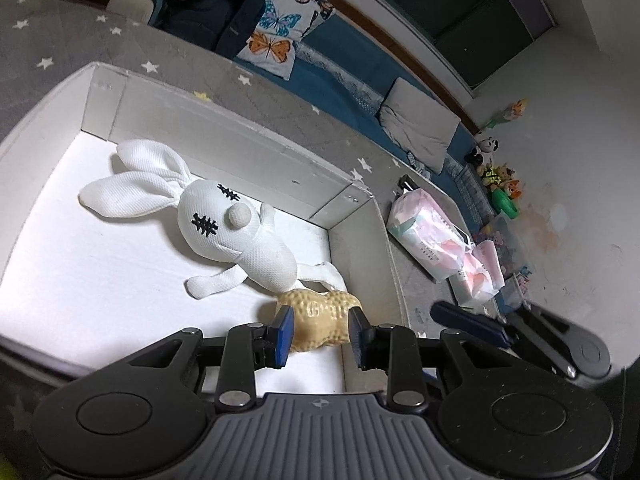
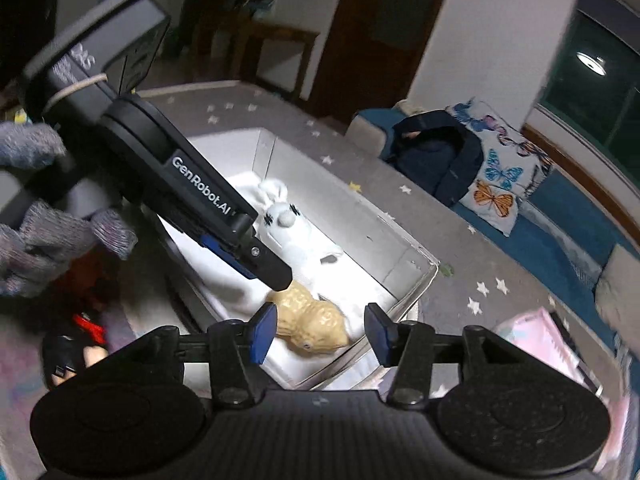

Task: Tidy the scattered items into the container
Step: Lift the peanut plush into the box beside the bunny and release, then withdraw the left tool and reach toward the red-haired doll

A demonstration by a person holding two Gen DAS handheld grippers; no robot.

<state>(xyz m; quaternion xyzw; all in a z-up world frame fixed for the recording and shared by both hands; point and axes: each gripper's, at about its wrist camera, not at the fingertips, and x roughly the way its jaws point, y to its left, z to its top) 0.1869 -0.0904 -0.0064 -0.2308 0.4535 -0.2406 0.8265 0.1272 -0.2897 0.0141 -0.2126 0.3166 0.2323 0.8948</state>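
Left wrist view: a white plush rabbit (image 1: 224, 224) lies in the white box (image 1: 240, 136) on the star-print mat (image 1: 60, 36); the left gripper (image 1: 320, 332) clamps the tan peanut toy (image 1: 320, 320) at the box's near corner. Tissue packs (image 1: 432, 232) lie outside. The right gripper (image 2: 322, 332) hangs open above the peanut toy.

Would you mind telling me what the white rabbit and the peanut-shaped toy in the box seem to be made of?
White rabbit: soft fabric, matte, with a visible knit-like weave and stitched black eyes. Peanut-shaped toy: probably hard plastic or glazed ceramic; its tan, ridged surface is glossy with highlights.
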